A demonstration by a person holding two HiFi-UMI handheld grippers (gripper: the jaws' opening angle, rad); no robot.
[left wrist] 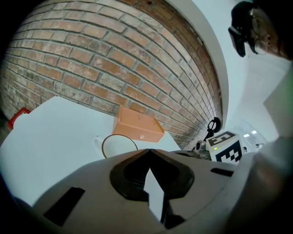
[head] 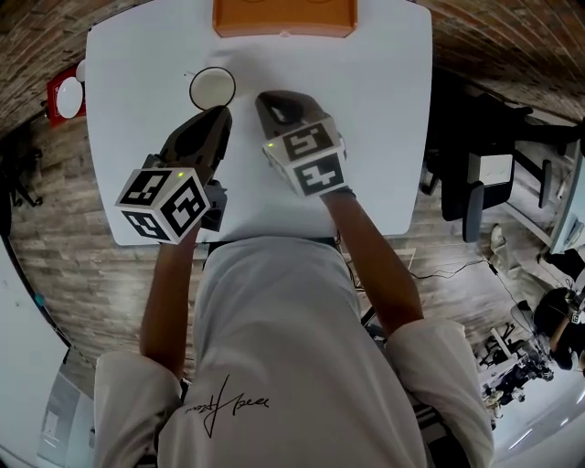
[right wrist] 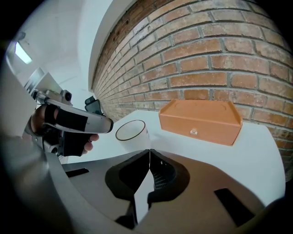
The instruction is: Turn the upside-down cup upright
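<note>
A white cup (head: 212, 88) with a thin dark rim stands upright on the white table (head: 366, 119), its mouth open upward. It also shows in the left gripper view as the cup (left wrist: 119, 145) and in the right gripper view as the cup (right wrist: 131, 132). My left gripper (head: 222, 111) hovers just near of the cup, jaws shut on nothing. My right gripper (head: 265, 99) is to the cup's right, jaws also shut and empty. Both sets of tips meet, left gripper (left wrist: 149, 150) and right gripper (right wrist: 149, 150).
An orange box (head: 283, 16) with a small knob sits at the table's far edge, against a brick wall (right wrist: 219, 55). A red and white object (head: 66, 96) lies on the floor off the table's left. Office chairs (head: 484, 174) stand to the right.
</note>
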